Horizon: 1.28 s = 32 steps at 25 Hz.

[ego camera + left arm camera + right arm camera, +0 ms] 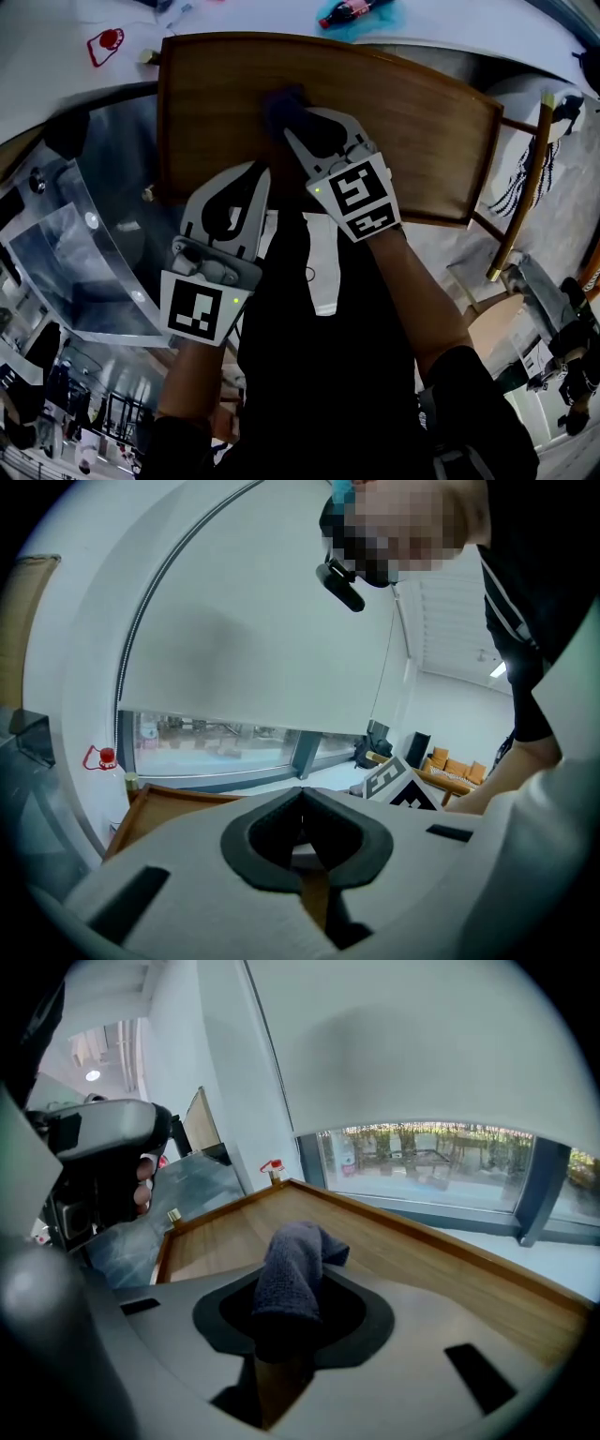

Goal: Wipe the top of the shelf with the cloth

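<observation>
Cloth (291,1260), dark nubby terry, pinched in right hand-held gripper (292,1288) over smooth wooden shelf (403,1241); left hand-held gripper (302,799) closed.

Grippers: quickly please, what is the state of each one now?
Left gripper: shut, nothing between its jaws.
Right gripper: shut on the dark cloth.

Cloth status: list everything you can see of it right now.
The cloth is a small, dark blue-grey piece with a nubby look, like microfibre or terry. It is bunched into an upright roll, and its tip folds over to one side. The right gripper is shut on its lower part, which hides that end. In the head view it sits over the wooden shelf top, left of centre. Whether it presses on the wood cannot be told.
</observation>
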Available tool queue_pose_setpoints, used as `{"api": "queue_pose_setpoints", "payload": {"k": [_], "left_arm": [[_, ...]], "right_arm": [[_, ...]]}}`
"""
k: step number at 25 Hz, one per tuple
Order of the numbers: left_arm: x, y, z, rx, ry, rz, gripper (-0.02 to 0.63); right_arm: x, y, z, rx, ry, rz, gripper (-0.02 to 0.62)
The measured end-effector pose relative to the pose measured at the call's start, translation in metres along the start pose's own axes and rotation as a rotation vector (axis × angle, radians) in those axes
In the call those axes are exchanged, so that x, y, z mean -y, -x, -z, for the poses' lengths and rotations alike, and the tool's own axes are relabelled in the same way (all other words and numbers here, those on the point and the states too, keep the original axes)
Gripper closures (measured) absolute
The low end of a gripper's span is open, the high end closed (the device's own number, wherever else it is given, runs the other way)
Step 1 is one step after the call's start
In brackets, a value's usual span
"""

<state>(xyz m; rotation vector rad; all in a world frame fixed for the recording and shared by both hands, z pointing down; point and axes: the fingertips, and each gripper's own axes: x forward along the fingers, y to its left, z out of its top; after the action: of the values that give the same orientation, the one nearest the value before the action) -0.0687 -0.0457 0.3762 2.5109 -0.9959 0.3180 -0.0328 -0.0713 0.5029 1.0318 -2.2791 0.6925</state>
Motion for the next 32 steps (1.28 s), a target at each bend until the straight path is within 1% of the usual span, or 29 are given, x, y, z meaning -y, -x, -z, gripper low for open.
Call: {"api": "queue_pose_setpoints", "payload": {"k": [15, 32], "left_arm": [[0.057, -0.047, -0.007, -0.026, -0.044, 0.084, 0.588], [0.120, -0.083, 0.002, -0.068, -0.086, 0.173, 0.588]], "right_arm": [[0.054, 0.055, 0.032, 0.002, -0.080, 0.073, 0.488], [0.101, 0.113, 0.069, 0.019, -0.152, 0.155, 0.488]]}}
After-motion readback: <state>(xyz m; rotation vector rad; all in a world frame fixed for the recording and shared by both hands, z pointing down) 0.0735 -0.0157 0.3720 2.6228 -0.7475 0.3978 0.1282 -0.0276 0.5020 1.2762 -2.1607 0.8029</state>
